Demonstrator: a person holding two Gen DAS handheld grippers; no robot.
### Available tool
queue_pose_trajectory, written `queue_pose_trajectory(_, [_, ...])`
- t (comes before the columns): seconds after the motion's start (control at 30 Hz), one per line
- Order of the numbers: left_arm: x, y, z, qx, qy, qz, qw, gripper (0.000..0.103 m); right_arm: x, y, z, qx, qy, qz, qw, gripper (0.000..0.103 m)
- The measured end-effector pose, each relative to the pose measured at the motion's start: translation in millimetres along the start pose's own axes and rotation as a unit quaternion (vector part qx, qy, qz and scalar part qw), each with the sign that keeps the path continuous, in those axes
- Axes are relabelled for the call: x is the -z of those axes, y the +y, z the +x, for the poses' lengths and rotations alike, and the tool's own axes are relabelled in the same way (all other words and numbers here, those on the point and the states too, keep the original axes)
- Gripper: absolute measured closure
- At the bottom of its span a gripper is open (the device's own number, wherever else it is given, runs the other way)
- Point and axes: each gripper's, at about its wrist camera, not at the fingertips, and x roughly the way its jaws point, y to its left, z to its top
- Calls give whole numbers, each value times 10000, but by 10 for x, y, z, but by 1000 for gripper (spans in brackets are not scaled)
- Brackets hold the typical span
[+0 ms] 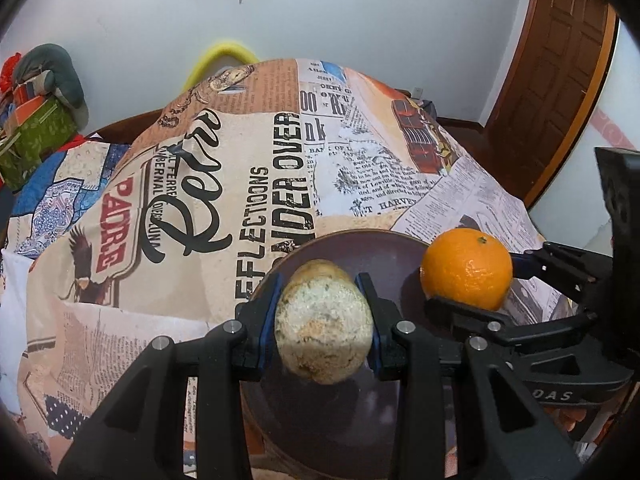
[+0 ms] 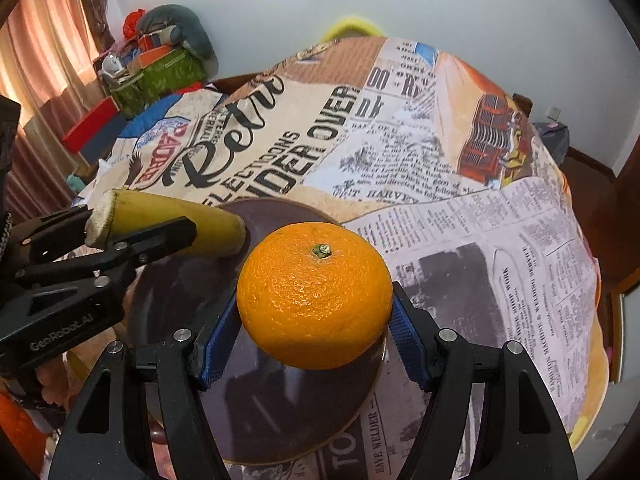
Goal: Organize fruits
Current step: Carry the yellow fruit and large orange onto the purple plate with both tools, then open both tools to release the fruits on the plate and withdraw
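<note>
A short piece of banana [image 1: 324, 320], its pale cut end facing the camera, sits between the blue pads of my left gripper [image 1: 320, 286], which is shut on it just above a dark round plate [image 1: 384, 252]. To its right an orange [image 1: 466, 268] is clamped in my right gripper [image 1: 480, 280] over the plate's edge. In the right wrist view the orange [image 2: 314, 296], stem up, fills my right gripper [image 2: 314, 314] above the plate [image 2: 192, 280]. At the left of that view the banana [image 2: 180, 220] sticks out of my left gripper [image 2: 132, 226].
The plate rests on a table covered by a newspaper-print cloth [image 1: 240, 168]. Boxes and soft items [image 2: 160, 60] are piled at the back left by a curtain. A yellow chair back [image 1: 224, 58] rises behind the table. A wooden door [image 1: 560, 60] stands at the right.
</note>
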Motion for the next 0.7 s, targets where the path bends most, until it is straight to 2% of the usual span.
queue_pose_trajectory(0.17, [48, 7, -35, 25, 86, 55, 9999, 67, 35, -23, 77, 25, 216, 44, 9998, 35])
queue_pose_trajectory(0.3, [81, 12, -79, 42, 112, 77, 9999, 67, 80, -26, 58, -140, 255, 86, 9995, 34])
queue_pose_trajectory(0.47, [108, 9, -163, 25, 67, 29, 10000, 67, 77, 98, -138, 81, -134, -187, 9997, 34])
queue_pose_trajectory(0.7, [148, -67, -494, 7, -183, 95, 9998, 67, 79, 140, -438, 68, -469, -147, 9988, 33])
